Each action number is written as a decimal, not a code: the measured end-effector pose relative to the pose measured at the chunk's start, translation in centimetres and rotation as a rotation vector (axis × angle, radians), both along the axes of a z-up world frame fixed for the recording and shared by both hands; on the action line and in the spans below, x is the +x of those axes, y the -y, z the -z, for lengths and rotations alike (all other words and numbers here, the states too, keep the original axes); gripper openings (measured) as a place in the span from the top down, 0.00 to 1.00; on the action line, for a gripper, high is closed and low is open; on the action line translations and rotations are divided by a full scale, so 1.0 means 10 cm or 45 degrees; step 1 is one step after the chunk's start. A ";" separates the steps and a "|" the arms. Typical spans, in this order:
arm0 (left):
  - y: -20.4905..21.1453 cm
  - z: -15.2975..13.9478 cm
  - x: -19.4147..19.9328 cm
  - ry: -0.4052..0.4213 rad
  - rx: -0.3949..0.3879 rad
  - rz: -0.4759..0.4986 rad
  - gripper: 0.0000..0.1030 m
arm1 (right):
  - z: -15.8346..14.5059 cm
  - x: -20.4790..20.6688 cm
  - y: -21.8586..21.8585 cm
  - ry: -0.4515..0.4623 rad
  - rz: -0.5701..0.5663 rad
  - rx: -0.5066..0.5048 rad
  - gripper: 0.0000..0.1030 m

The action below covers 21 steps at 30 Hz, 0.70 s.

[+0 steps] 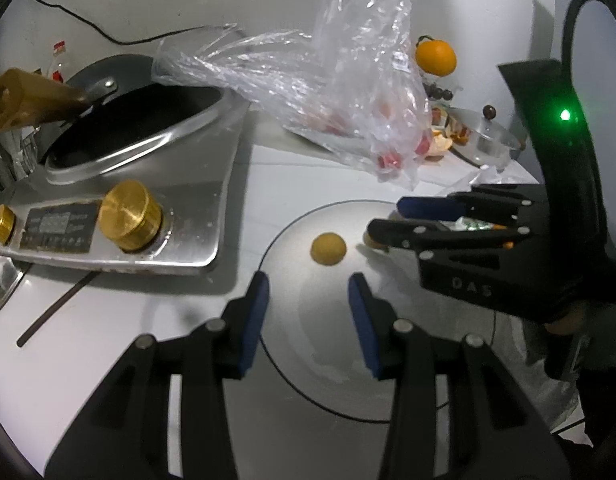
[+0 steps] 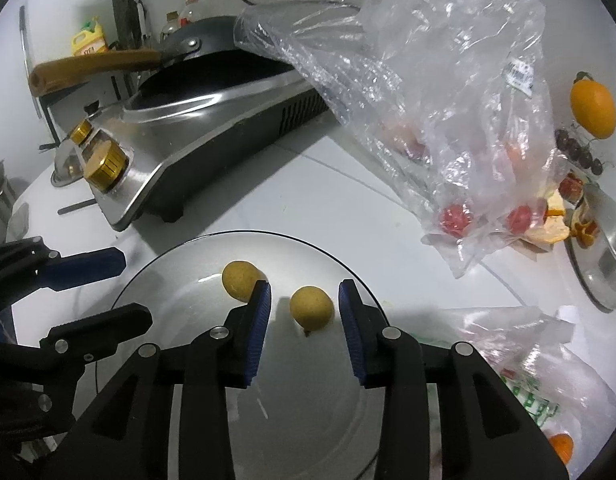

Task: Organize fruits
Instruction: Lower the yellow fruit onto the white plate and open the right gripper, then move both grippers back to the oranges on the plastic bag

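- Wok handle (image 2: 95, 66), brown, at 10 o'clock in the right wrist view; it runs to a dark wok (image 2: 211, 76) seated on a steel induction cooker (image 2: 211, 120) with gold knobs (image 2: 105, 164).
- Bottles (image 2: 189, 8) and a yellow oil jug (image 2: 89, 40) stand against the wall behind the cooker, near 11 o'clock.
- Left gripper (image 2: 121, 288), at 9 o'clock in that view: fingers parted, nothing between them, tips over the plate's left rim. In the left wrist view its own blue pads (image 1: 255, 320) also stand apart over the plate.
- Plate (image 2: 179, 300), grey with a dark rim, sits on the white counter (image 2: 308, 200) in front of the cooker.
- Two small yellow-brown fruits on the plate: the left fruit (image 2: 239, 280) is partly hidden behind the right gripper's left pad; the right fruit (image 2: 311, 306) lies between that gripper's pads.
- Right gripper (image 2: 305, 308): wide open, straddling the right fruit without touching it; gaps show on both sides.
- Clear plastic bag (image 2: 428, 80), crumpled, from 12 to 3 o'clock, draped against the cooker's back end; small red fruits (image 2: 454, 218) show through its lower end.
- Orange peel scraps (image 2: 552, 232) just beside the bag's lower corner.
- Whole orange (image 2: 592, 106) at 3 o'clock, dark cherries (image 2: 578, 150) below it.
- Glass pot lid (image 2: 604, 260) at the right edge.
- Second printed bag (image 2: 528, 360) at 4 o'clock, an orange fruit (image 2: 562, 444) showing through it.
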<state>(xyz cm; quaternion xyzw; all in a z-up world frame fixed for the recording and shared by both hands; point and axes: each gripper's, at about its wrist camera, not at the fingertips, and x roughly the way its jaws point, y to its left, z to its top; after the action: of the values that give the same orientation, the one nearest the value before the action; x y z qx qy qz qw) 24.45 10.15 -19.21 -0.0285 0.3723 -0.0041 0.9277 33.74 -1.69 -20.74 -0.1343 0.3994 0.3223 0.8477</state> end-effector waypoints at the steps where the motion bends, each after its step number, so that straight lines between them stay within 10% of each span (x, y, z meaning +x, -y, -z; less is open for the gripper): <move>1: 0.01 -0.01 -0.02 0.006 0.000 0.000 0.58 | -0.02 -0.01 0.02 0.004 0.002 0.002 0.63; 21: 0.35 -0.25 -0.36 0.077 0.000 0.026 0.44 | -0.45 -0.49 0.47 0.104 0.066 0.068 0.51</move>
<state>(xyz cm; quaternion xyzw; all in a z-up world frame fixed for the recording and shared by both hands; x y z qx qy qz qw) 20.83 6.66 -16.70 -0.0247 0.3445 -0.0144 0.9384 28.85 -6.40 -16.29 -0.1142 0.3590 0.3052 0.8746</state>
